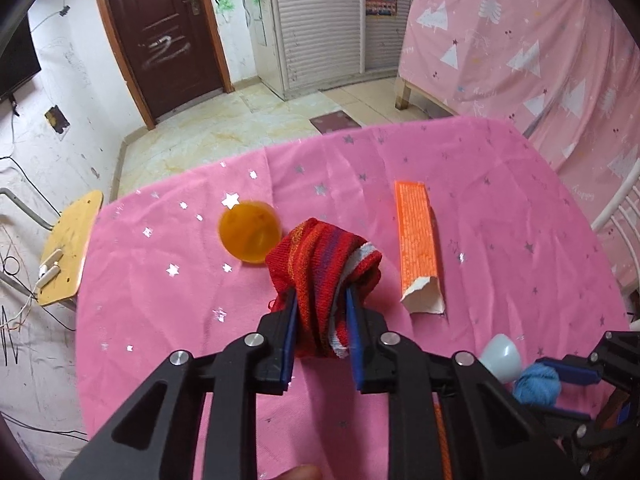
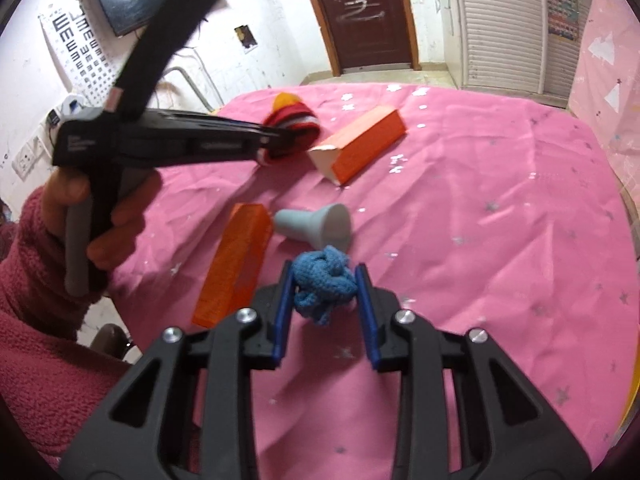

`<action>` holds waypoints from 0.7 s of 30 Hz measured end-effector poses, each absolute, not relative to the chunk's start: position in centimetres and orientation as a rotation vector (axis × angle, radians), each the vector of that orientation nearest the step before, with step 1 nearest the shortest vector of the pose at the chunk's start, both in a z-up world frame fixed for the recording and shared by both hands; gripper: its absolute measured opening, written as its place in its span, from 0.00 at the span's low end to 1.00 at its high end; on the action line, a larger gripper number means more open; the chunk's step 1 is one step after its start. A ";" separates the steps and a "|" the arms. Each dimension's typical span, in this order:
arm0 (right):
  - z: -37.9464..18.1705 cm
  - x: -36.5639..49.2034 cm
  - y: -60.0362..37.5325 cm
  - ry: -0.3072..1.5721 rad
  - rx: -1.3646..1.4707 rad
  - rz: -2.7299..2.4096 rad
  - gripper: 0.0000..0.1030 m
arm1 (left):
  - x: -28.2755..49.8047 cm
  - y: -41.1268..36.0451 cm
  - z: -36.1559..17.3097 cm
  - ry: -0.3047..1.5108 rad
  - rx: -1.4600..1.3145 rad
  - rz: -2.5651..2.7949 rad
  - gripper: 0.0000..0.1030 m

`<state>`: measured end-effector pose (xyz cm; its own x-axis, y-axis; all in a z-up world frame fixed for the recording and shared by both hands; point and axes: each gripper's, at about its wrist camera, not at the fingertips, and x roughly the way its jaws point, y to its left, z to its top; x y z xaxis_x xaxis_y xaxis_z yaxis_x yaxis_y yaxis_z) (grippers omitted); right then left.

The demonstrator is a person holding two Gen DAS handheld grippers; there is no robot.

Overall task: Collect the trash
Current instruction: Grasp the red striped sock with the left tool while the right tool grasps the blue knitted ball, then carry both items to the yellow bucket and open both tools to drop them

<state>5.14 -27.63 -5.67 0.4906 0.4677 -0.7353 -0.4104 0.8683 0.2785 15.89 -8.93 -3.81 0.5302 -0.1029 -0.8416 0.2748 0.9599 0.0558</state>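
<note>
On the bench (image 2: 500,208), from the right wrist view: knitted bundle (image 2: 324,284) nearest, funnel-shaped piece (image 2: 320,226) just behind it, long carton (image 2: 234,264) lying to their left. Farther back, open-ended carton (image 2: 360,142), with striped sock (image 2: 294,126) raised to its left and round lid (image 1: 249,231) just beyond. Past the bench's far edge, door (image 2: 366,12) and wooden stool (image 1: 70,248) off to the left.

Your grippers were matte black frames with triangular cut-outs, round silver screws at the pivots and blue pads lining the fingers (image 2: 282,312). Your left hand (image 2: 100,216) emerged from a fuzzy dark pink sleeve (image 2: 36,300).
</note>
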 end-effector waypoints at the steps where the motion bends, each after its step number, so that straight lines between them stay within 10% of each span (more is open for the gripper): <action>1: -5.6 5.1 -28.1 0.908 0.074 0.525 0.28 | 15.8 -8.9 -3.4 0.979 0.192 -0.223 0.14; 21: -2.0 2.4 -40.8 0.728 0.201 0.274 0.28 | 10.4 -18.0 5.3 0.803 0.254 -0.374 0.14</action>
<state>2.43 -40.80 -1.95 0.7134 0.3148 -0.6261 -0.1759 0.9453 0.2749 10.44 -18.05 5.28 0.6347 -0.2279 -0.7384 0.4179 0.9050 0.0799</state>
